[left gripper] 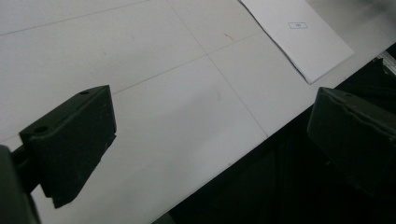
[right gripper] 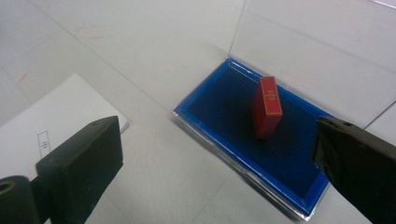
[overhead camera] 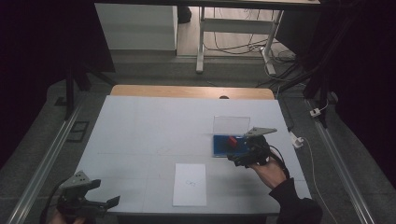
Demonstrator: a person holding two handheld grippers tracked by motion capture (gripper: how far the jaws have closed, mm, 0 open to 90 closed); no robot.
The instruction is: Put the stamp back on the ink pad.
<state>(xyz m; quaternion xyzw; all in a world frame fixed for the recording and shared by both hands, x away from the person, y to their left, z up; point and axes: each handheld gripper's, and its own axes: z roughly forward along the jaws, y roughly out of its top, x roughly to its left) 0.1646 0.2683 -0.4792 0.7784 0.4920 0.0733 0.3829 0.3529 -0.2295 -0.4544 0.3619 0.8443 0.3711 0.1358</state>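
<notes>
A shallow blue-lined box (overhead camera: pixel 219 145) sits right of the table's centre, its clear lid (overhead camera: pixel 231 125) standing up behind it. A small red block (overhead camera: pixel 231 139) stands upright inside. In the right gripper view the red block (right gripper: pixel 267 107) rises from the blue lining (right gripper: pixel 233 116), and the clear lid (right gripper: pixel 317 56) leans back beyond it. My right gripper (overhead camera: pixel 237 150) hovers at the box's near edge; its jaws (right gripper: pixel 219 154) are open and empty. My left gripper (overhead camera: pixel 103 192) is at the table's front left corner, open (left gripper: pixel 215 135) with nothing between the jaws.
A white sheet of paper (overhead camera: pixel 190 184) lies near the front edge at the centre, also seen as the paper (left gripper: pixel 299 32) and the paper (right gripper: pixel 51 130). The table's front edge (left gripper: pixel 224 172) runs under the left gripper. A desk frame and cables stand on the floor beyond.
</notes>
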